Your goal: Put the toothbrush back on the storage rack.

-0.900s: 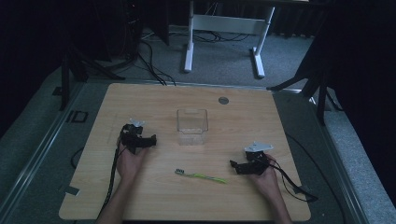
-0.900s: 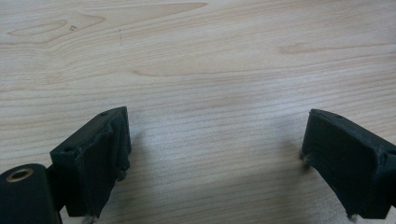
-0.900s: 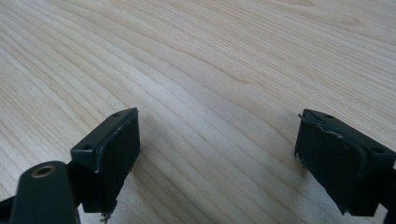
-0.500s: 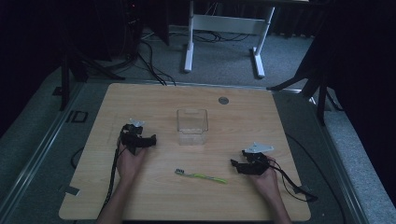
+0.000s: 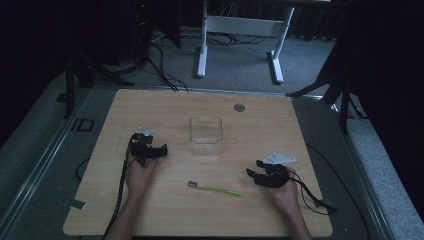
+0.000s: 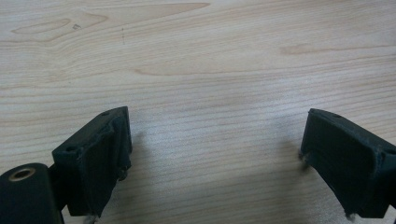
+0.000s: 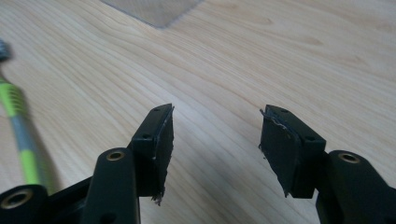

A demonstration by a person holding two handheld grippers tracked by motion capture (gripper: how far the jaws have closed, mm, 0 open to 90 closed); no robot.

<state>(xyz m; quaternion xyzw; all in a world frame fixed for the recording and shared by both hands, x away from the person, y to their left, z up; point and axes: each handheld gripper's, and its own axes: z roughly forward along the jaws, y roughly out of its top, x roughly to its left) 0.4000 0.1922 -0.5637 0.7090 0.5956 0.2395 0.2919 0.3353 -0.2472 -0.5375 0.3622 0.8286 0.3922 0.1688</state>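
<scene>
Right gripper [image 5: 260, 176] has crept toward the toothbrush [image 5: 215, 188]; left gripper [image 5: 152, 150] stays put. Both gape wide, holding nothing. Toothbrush lies in front of the box [image 5: 205, 134]. Next, probably, I straddle its handle.

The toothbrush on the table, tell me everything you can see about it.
The toothbrush is slim, with a lime green and grey handle that looks like plastic and a small dark head at its left end. It lies flat on the wooden table, near the front edge, in front of the clear container and apart from it. It sits between the two grippers, nearer the right gripper, whose open jaws do not touch it.
</scene>
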